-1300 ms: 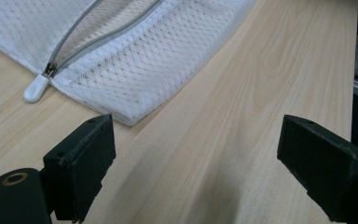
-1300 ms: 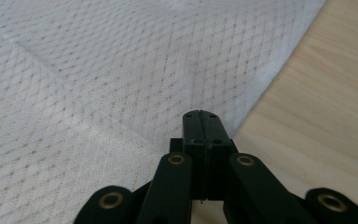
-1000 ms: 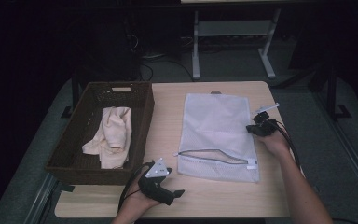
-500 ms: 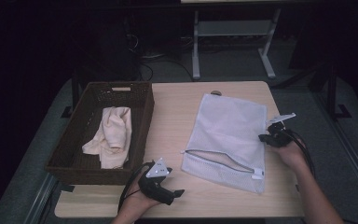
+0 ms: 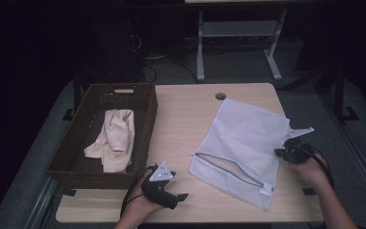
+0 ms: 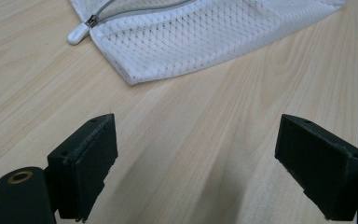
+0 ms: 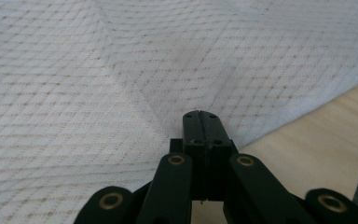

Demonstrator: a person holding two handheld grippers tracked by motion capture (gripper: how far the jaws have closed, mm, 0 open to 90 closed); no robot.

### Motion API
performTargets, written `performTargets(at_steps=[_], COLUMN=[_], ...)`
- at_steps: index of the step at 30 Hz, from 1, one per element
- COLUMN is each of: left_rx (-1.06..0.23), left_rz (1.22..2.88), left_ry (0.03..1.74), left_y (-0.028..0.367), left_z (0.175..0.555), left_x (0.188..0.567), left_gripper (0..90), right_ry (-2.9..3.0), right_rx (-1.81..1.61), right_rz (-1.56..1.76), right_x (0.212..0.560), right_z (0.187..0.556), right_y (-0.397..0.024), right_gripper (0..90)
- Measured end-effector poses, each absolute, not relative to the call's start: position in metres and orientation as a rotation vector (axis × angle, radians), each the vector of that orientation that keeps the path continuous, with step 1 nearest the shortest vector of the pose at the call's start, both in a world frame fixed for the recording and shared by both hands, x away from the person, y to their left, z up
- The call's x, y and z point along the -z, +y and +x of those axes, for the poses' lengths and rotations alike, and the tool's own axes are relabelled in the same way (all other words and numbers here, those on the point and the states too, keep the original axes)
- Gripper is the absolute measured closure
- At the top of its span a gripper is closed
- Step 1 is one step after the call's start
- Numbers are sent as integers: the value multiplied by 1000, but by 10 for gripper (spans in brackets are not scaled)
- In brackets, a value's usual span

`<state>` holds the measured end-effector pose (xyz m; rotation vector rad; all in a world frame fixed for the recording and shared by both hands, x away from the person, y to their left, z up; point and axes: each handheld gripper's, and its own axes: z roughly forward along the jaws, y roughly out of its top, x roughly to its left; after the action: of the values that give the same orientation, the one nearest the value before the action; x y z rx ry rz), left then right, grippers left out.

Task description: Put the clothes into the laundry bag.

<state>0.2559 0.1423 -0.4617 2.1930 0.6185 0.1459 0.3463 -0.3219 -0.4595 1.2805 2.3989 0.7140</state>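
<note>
On the table's right half: the mesh laundry bag [image 5: 240,145] lies flat, long axis running far-right to near-left, zipper mouth [image 5: 226,164] toward the near edge.
Right gripper [image 5: 286,151]: jaws pressed together, pinching the bag's right edge.
Left gripper [image 5: 178,196]: jaws spread wide, empty, resting near-left of the bag.
Key relation: the zipper pull [image 6: 78,33] lies just beyond the left gripper, the nearer hand to the mouth.
Basket [image 5: 74,143]: far left, holding a cream cloth [image 5: 114,136].
</note>
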Motion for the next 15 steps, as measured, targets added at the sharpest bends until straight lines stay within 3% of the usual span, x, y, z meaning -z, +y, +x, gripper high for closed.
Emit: performTargets(at_steps=[6, 15], left_rx=[-147, -141], left_rz=[2193, 2194], left_ry=[623, 618], left_y=[143, 141], left_z=[256, 255], left_x=[462, 462], left_gripper=[123, 123], right_ry=[2389, 2498], right_rx=[-781, -849], right_rz=[1245, 1125], right_x=[451, 449], right_z=[327, 262], right_y=[-323, -311], right_gripper=[898, 897])
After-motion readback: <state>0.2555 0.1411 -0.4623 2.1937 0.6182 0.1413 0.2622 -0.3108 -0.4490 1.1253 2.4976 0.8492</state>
